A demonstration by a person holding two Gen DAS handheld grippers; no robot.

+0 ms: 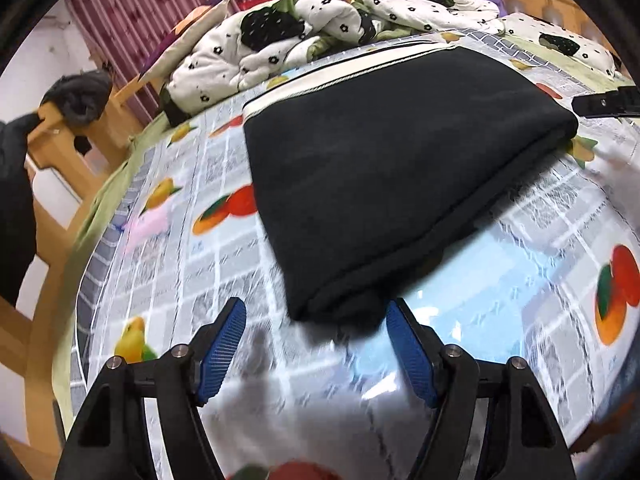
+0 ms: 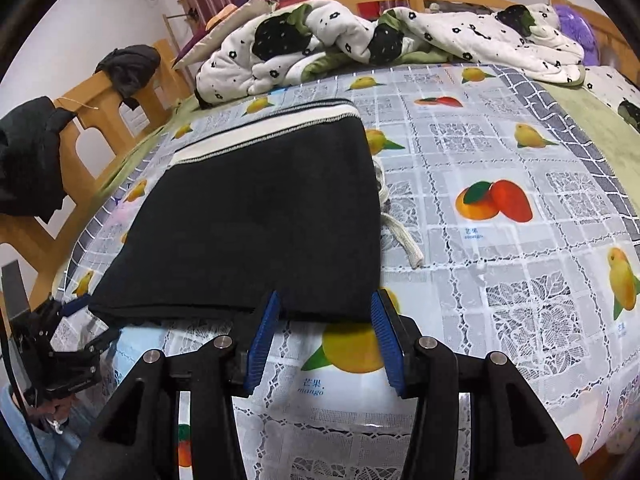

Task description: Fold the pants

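Just ahead of each wide, empty claw (image 1: 316, 350) (image 2: 324, 340) lie the folded pants (image 2: 256, 216).

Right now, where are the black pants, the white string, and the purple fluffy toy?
black pants (image 2: 256, 216), right wrist view, middle of folded top.
white string (image 2: 402, 236), right wrist view, loose end.
purple fluffy toy (image 2: 576, 26), right wrist view, its fuzzy body.

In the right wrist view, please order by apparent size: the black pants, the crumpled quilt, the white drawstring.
1. black pants, nearer the camera
2. crumpled quilt, farther away, so its true size may well be larger
3. white drawstring
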